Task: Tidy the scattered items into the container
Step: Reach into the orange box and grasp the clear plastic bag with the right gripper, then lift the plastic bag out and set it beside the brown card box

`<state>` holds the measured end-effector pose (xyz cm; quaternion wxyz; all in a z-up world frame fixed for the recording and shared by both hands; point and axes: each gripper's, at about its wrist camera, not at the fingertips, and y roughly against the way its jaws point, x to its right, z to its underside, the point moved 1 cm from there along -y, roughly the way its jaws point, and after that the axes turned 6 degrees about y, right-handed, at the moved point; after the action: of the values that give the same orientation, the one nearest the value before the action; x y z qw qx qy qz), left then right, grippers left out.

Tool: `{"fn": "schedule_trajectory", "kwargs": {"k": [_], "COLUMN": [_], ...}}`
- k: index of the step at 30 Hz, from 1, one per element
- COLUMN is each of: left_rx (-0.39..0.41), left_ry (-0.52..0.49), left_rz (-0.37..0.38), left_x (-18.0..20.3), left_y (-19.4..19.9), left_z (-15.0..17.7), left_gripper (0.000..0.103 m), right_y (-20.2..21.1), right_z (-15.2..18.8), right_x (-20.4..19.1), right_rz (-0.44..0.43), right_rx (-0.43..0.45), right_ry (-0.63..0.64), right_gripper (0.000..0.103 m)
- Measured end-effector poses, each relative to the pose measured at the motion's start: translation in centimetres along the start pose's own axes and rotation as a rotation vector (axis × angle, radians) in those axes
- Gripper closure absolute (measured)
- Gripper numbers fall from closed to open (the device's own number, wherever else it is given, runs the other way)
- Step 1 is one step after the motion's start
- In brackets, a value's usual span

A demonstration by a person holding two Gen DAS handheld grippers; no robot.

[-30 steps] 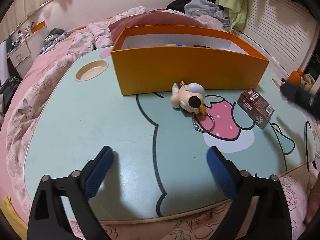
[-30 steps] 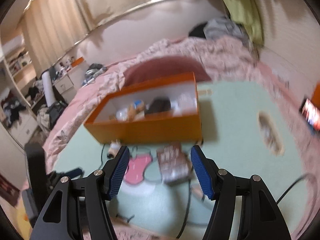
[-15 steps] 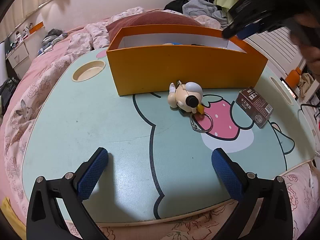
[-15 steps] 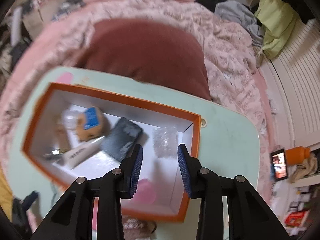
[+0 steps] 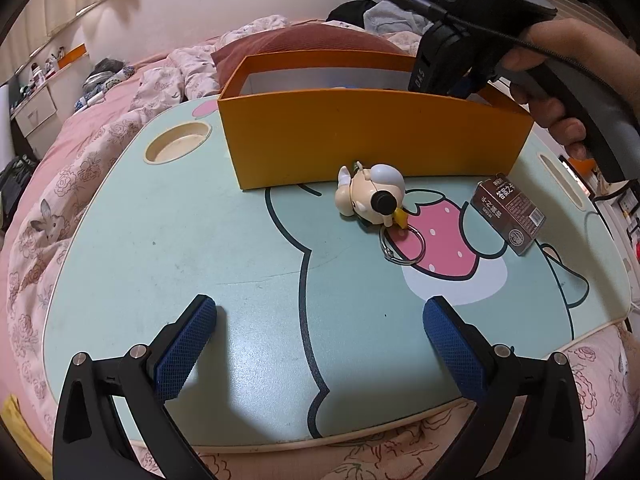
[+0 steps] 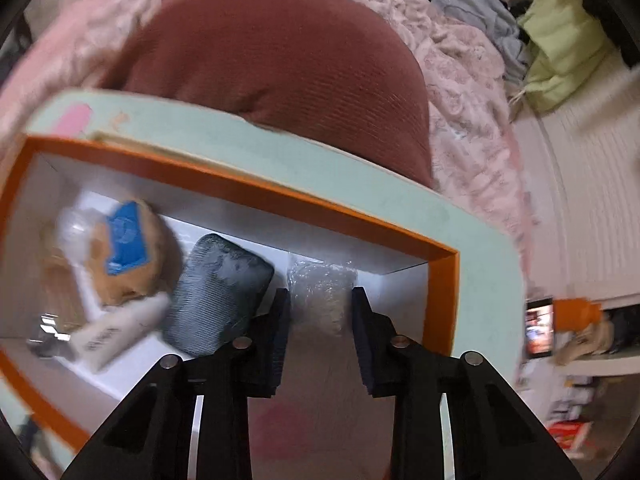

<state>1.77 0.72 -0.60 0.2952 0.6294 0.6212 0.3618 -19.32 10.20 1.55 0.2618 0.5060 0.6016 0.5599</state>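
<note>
The orange box (image 5: 372, 140) stands at the far side of the mint lap table (image 5: 160, 240). In front of it lie a cartoon figure keychain (image 5: 370, 196) with a metal ring and a brown packet (image 5: 508, 212). My left gripper (image 5: 320, 340) is open and empty, low over the table's near part. My right gripper (image 6: 320, 312) hangs over the box's right end, seen in the left wrist view (image 5: 440, 64) too. Its jaws stand partly open around a clear plastic bag (image 6: 320, 292) lying in the box (image 6: 440, 264); whether they touch it I cannot tell.
In the box lie a dark case (image 6: 220, 292), a tan pouch with a blue label (image 6: 120, 252) and a white tube (image 6: 116, 332). A round cup recess (image 5: 176, 146) sits at the table's far left. A maroon pillow (image 6: 280, 52) and pink bedding surround the table.
My right gripper has swung from over the brown packet to above the box, dropped toward its right end, and its jaws have narrowed. My left gripper has barely moved.
</note>
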Motion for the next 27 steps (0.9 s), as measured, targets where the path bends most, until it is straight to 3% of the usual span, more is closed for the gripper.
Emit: {"fn": "schedule_trajectory", "kwargs": {"k": [3,5,10,16,20,22,27], "left_rx": [0.001,0.001,0.001,0.001,0.001,0.001,0.001], "left_ry": [0.0,0.0,0.0,0.0,0.0,-0.001,0.0], "left_rz": [0.001,0.001,0.0,-0.002,-0.001,-0.002,-0.002], "left_x": [0.0,-0.1,-0.1,0.0,0.0,0.0,0.1], "left_y": [0.0,0.0,0.0,0.0,0.0,0.0,0.0], "left_z": [0.0,0.0,0.0,0.0,0.0,0.0,0.0], "left_gripper": [0.0,0.0,0.0,0.0,0.0,0.0,0.0], "right_y": [3.2,6.5,11.6,10.9,9.3,9.0,10.1], "right_z": [0.9,2.7,8.5,14.0,15.1,15.4,16.8], "right_x": [0.3,0.6,-1.3,-4.7,-5.5,-5.8,-4.7], "right_rz": [-0.011,-0.068,-0.229,-0.36,-0.339,-0.278,-0.279], "right_rx": [0.108,0.215,0.361,0.348,0.34,0.362,0.477], "right_ry": [-0.036,-0.068,-0.08,-0.079,-0.087,-0.075,-0.132], "right_gripper": [0.075,0.075,0.073,0.073,0.072,0.069,0.037]}}
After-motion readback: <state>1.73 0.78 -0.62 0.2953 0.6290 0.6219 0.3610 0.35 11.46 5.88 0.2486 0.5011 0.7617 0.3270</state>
